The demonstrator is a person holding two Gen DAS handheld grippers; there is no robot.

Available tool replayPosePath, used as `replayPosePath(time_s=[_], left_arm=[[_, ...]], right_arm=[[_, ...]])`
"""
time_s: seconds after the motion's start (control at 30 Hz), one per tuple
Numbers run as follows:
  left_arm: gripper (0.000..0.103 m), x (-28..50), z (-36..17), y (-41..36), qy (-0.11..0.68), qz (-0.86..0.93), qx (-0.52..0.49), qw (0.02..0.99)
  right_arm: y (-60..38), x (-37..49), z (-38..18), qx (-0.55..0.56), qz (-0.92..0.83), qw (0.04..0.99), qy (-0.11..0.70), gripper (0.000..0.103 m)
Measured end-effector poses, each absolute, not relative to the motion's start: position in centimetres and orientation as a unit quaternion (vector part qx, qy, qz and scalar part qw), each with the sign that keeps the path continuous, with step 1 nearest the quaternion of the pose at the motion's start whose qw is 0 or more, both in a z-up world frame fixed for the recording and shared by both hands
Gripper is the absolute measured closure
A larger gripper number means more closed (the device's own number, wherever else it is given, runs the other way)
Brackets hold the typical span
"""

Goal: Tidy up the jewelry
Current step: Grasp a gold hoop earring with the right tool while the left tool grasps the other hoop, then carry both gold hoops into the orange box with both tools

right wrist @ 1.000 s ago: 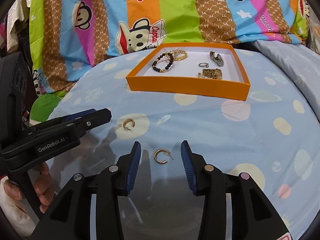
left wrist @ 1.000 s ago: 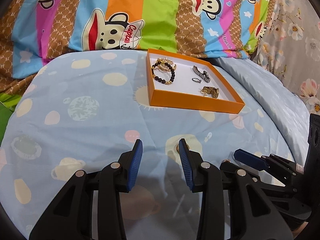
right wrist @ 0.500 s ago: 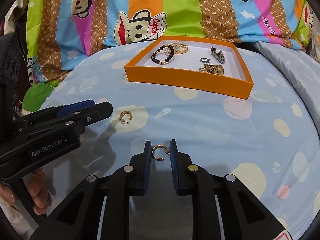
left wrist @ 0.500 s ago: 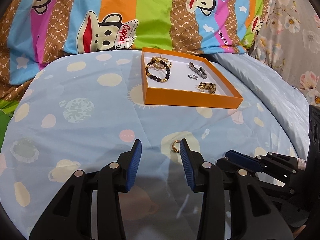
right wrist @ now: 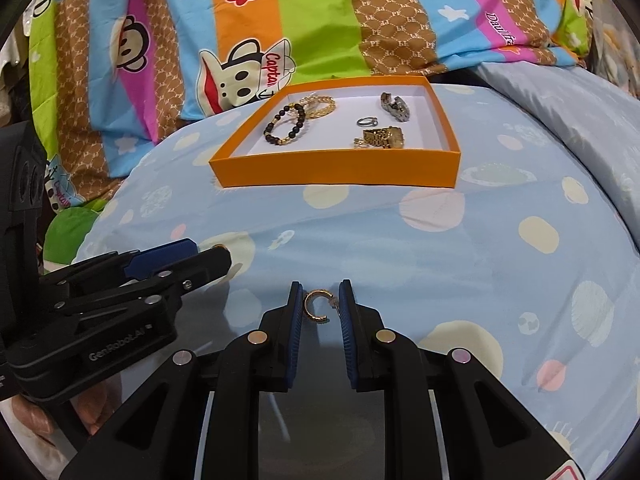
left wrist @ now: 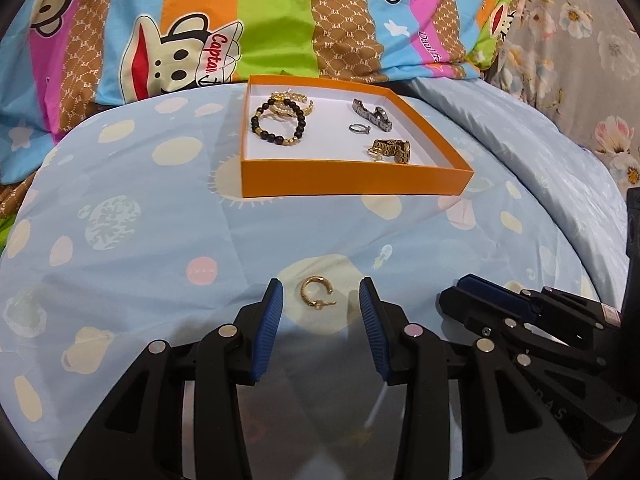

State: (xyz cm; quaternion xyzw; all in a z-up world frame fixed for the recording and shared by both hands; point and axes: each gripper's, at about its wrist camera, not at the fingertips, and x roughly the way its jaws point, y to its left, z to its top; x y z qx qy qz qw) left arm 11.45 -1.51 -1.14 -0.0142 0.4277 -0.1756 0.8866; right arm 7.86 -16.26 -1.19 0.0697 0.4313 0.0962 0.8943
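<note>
An orange tray (left wrist: 352,190) (right wrist: 336,178) sits on the light blue bedspread and holds a black bead bracelet (left wrist: 278,122), gold bangles, a silver ring (left wrist: 359,128) and watch pieces. My left gripper (left wrist: 320,300) is open, with a gold hoop earring (left wrist: 316,292) lying on the cloth between its fingertips. My right gripper (right wrist: 319,300) is narrowed around a second gold hoop earring (right wrist: 318,306), its pads touching or nearly touching the hoop's sides. The right gripper shows in the left wrist view (left wrist: 480,300); the left one shows in the right wrist view (right wrist: 192,260).
A striped cartoon-monkey quilt (left wrist: 280,20) rises behind the tray. A floral cloth (left wrist: 580,40) lies at far right. The bedspread (left wrist: 140,240) slopes away at both sides. A hand (right wrist: 28,420) holds the left gripper.
My left gripper moved forward so the first earring now lies between its open fingers. My right gripper closed in from wide open around the second earring.
</note>
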Motion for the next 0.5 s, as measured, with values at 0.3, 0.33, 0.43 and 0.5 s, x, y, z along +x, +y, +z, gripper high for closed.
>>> replayPosePath(time_s=[0.3, 0.33, 0.43, 0.5], left_arm=[[0.079, 11.76, -1.35, -2.12, 0.43, -0.172, -0.007, 0.886], [0.082, 11.81, -1.4, -2.1, 0.431, -0.173, -0.008, 0.886], [0.087, 11.78, -1.38, -2.12, 0.431, -0.174, -0.009, 0.885], [0.087, 11.76, -1.37, -2.17, 0.43, -0.177, -0.008, 0.885]], right_arm=[[-16.51, 7.89, -1.27, 0.072, 0.094, 0.894, 0.432, 0.086], [-16.53, 7.9, -1.28, 0.072, 0.094, 0.894, 0.432, 0.086], [-16.52, 7.9, -1.26, 0.072, 0.094, 0.894, 0.432, 0.086], [-16.54, 7.91, -1.27, 0.072, 0.094, 0.894, 0.432, 0.086]])
